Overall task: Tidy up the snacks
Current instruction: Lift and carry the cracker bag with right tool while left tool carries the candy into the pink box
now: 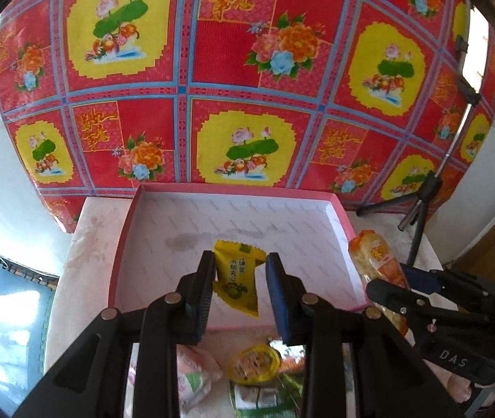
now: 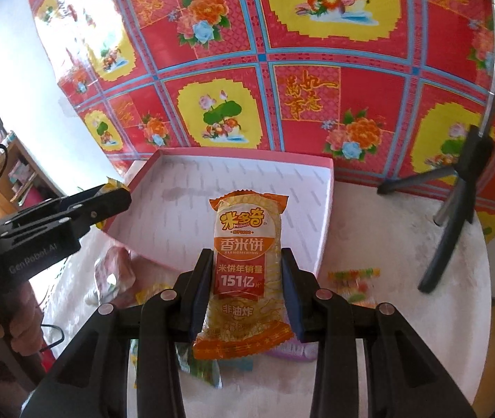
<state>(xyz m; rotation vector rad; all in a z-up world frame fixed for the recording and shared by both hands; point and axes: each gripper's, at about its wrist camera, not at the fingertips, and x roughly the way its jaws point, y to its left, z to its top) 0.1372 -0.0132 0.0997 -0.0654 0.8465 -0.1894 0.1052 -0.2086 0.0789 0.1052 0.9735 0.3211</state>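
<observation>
A shallow pink-rimmed box [image 1: 122,244] with a white patterned floor sits on the white table; it also shows in the right wrist view [image 2: 327,209]. My left gripper [image 1: 240,261] is shut on a yellow snack packet [image 1: 237,275] and holds it over the box's near part. My right gripper [image 2: 247,256] is shut on an orange rice cracker pack [image 2: 247,264], upright, at the box's near right edge. The cracker pack [image 1: 376,257] and right gripper [image 1: 397,291] show in the left wrist view, right of the box. The left gripper [image 2: 115,196] shows at the box's left side.
Loose snacks lie on the table in front of the box: a pink-white packet [image 1: 195,376], a round yellow cup [image 1: 254,362], a green packet [image 1: 257,397], colourful candies [image 2: 352,278]. A black tripod [image 2: 456,188] stands at the right. A red floral cloth [image 1: 247,69] hangs behind.
</observation>
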